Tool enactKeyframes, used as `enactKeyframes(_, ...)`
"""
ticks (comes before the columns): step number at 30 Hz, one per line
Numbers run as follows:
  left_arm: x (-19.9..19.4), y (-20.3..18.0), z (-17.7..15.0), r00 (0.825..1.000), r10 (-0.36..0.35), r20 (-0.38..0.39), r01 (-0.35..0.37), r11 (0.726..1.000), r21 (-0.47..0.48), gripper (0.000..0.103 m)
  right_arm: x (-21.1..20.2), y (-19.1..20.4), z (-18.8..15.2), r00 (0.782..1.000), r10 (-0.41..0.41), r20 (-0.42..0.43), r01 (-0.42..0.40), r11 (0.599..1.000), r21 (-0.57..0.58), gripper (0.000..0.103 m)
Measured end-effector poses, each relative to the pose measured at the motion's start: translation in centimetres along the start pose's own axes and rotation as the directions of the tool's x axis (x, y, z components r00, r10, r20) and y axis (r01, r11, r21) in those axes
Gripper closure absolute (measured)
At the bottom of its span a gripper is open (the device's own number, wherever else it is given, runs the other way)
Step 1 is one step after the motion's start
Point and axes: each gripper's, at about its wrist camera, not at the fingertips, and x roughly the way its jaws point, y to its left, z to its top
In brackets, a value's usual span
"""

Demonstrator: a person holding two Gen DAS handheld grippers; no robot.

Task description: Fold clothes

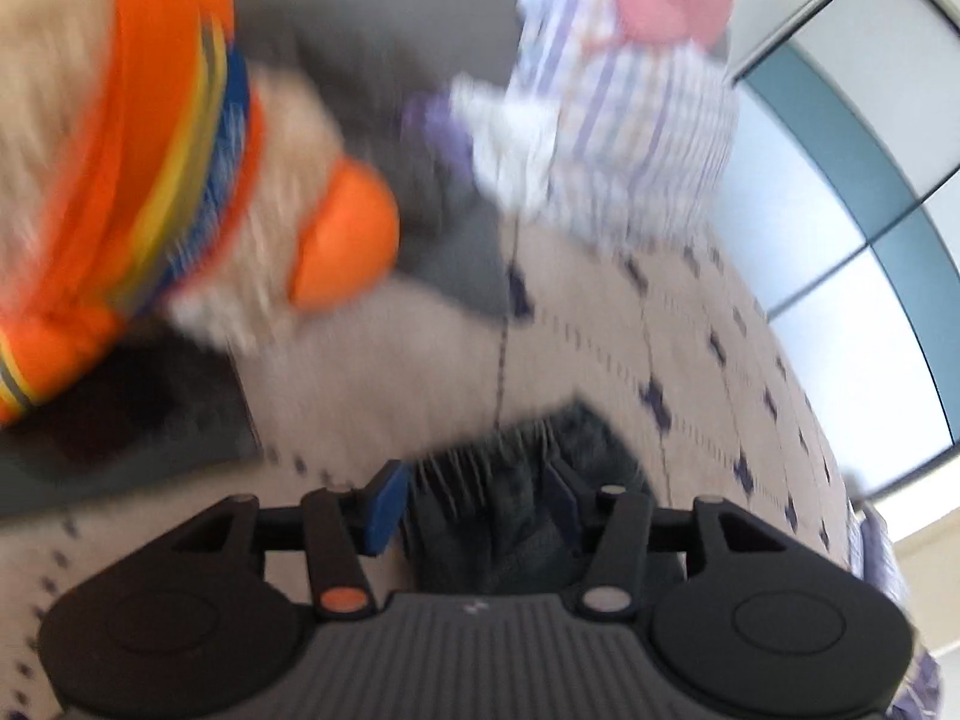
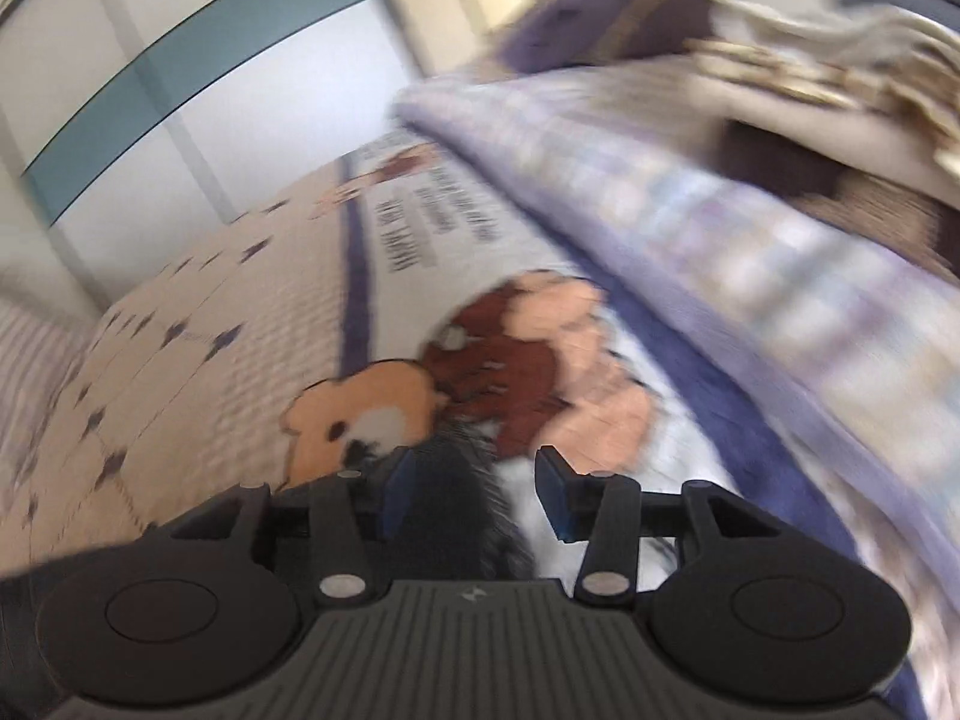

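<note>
Both claws hang over a patterned bedspread (image 1: 690, 360), the left gripper (image 1: 474, 504) and right gripper (image 2: 474, 480) each about half open around a dark garment (image 1: 510, 510) that no pad visibly presses. Judged from that, the cloth lies loose on the bed. Unfolded clothes, an orange striped top (image 1: 156, 138) and a lilac striped piece (image 1: 618, 120), wait farther back.

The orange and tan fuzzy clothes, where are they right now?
In the left wrist view, the orange and tan fuzzy garment lies at the upper left on the patterned bedspread, left of the purple striped garment.
</note>
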Motion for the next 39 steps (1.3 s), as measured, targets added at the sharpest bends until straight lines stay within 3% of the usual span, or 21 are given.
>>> enactKeyframes(1, -0.3, -0.6, -0.2, 1.0, -0.012, 0.025, 0.011, 0.999, 0.041, 0.039, 0.4, 0.5, 0.1, 1.0, 0.007, -0.014, -0.007, 0.999, -0.038, 0.055)
enactKeyframes(2, 0.0, -1.4, -0.6, 0.999, -0.037, 0.001, 0.036, 0.995, 0.091, 0.032, 0.9, 1.0, 0.1, 0.999, 0.004, -0.039, -0.007, 0.998, -0.068, 0.056)
enactKeyframes(4, 1.5, -2.7, -2.0, 0.995, -0.055, -0.089, 0.068, 0.985, 0.158, 0.032, 1.9, 1.8, 0.0, 0.997, -0.008, -0.079, -0.002, 0.992, -0.124, 0.059)
enactKeyframes(6, 2.7, -3.9, -3.7, 0.988, -0.038, -0.152, 0.071, 0.973, 0.219, 0.033, 2.1, 2.2, 0.2, 0.996, -0.023, -0.085, 0.01, 0.988, -0.154, 0.07)
enactKeyframes(7, 3.3, -4.6, -4.4, 0.984, -0.023, -0.175, 0.07, 0.962, 0.264, 0.033, 2.0, 2.2, 0.3, 0.996, -0.028, -0.082, 0.015, 0.988, -0.155, 0.085)
enactKeyframes(9, 3.7, -5.8, -5.4, 0.985, -0.007, -0.175, 0.067, 0.938, 0.339, 0.033, 1.4, 2.0, 0.8, 0.998, -0.022, -0.066, 0.013, 0.991, -0.136, 0.092)
enactKeyframes(15, 4.2, -7.6, -7.3, 0.981, 0.002, -0.194, 0.092, 0.875, 0.475, 0.032, 0.5, 2.4, 1.1, 0.999, 0.004, -0.034, -0.009, 0.989, -0.148, 0.092)
enactKeyframes(19, 5.1, -7.6, -7.8, 0.977, 0.043, -0.21, 0.07, 0.862, 0.501, 0.032, 2.3, 1.6, 0.4, 0.996, 0.019, -0.087, -0.031, 0.99, -0.137, 0.059)
enactKeyframes(21, 5.4, -7.4, -7.7, 0.975, 0.048, -0.215, 0.068, 0.864, 0.498, 0.033, 2.9, 1.3, 0.1, 0.994, 0.034, -0.101, -0.047, 0.99, -0.129, 0.059)
enactKeyframes(24, 5.4, -7.3, -7.6, 0.977, 0.047, -0.209, 0.064, 0.866, 0.496, 0.033, 3.0, 1.4, 0.4, 0.995, 0.025, -0.1, -0.039, 0.991, -0.131, 0.066)
enactKeyframes(25, 5.4, -7.3, -7.6, 0.978, 0.047, -0.204, 0.062, 0.865, 0.497, 0.033, 3.0, 1.5, 0.5, 0.995, 0.024, -0.098, -0.037, 0.991, -0.13, 0.083)
enactKeyframes(26, 5.4, -7.3, -7.7, 0.979, 0.05, -0.198, 0.058, 0.861, 0.505, 0.033, 2.8, 1.4, 0.8, 0.996, 0.029, -0.09, -0.04, 0.992, -0.122, 0.091)
enactKeyframes(34, 5.1, -8.3, -8.6, 0.99, 0.086, -0.116, 0.005, 0.782, 0.623, 0.033, 0.8, 2.3, 2.4, 0.999, 0.044, 0.012, -0.043, 0.994, -0.102, 0.094)
enactKeyframes(39, 5.6, -7.8, -8.8, 0.986, 0.137, -0.091, -0.047, 0.767, 0.64, 0.038, 1.8, 3.3, 2.5, 0.995, -0.089, 0.035, 0.093, 0.984, -0.153, 0.099)
